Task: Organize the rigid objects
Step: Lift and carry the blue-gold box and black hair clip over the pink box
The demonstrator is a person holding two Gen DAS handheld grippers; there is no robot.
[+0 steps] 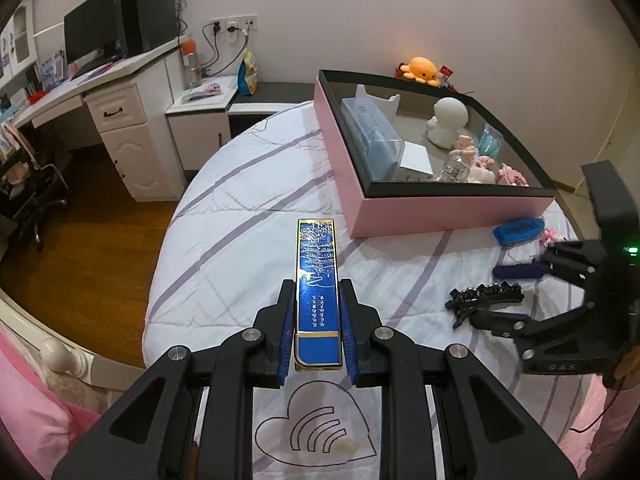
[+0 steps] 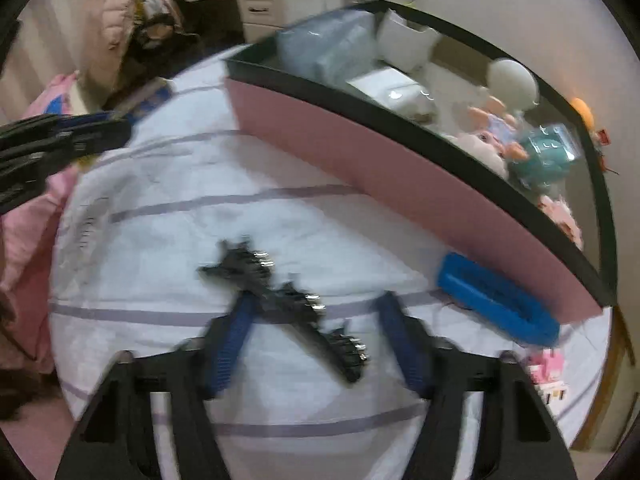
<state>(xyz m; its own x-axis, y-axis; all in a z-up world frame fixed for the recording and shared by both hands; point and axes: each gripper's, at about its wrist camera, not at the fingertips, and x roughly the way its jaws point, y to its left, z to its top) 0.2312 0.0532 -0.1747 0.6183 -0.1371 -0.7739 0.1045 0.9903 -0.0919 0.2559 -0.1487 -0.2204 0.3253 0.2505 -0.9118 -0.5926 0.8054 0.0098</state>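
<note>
My left gripper is shut on a long blue box with gold edges and holds it above the white quilt. A pink storage box with a black rim lies ahead to the right, holding several toys and packs. My right gripper is open, its fingers either side of a black hair claw clip on the quilt. The clip and the right gripper also show in the left wrist view. A blue oval case lies by the pink box.
A small pink item lies right of my right gripper. The quilt covers a bed. A white desk with a monitor and drawers stands left across a wooden floor. An orange plush sits behind the box.
</note>
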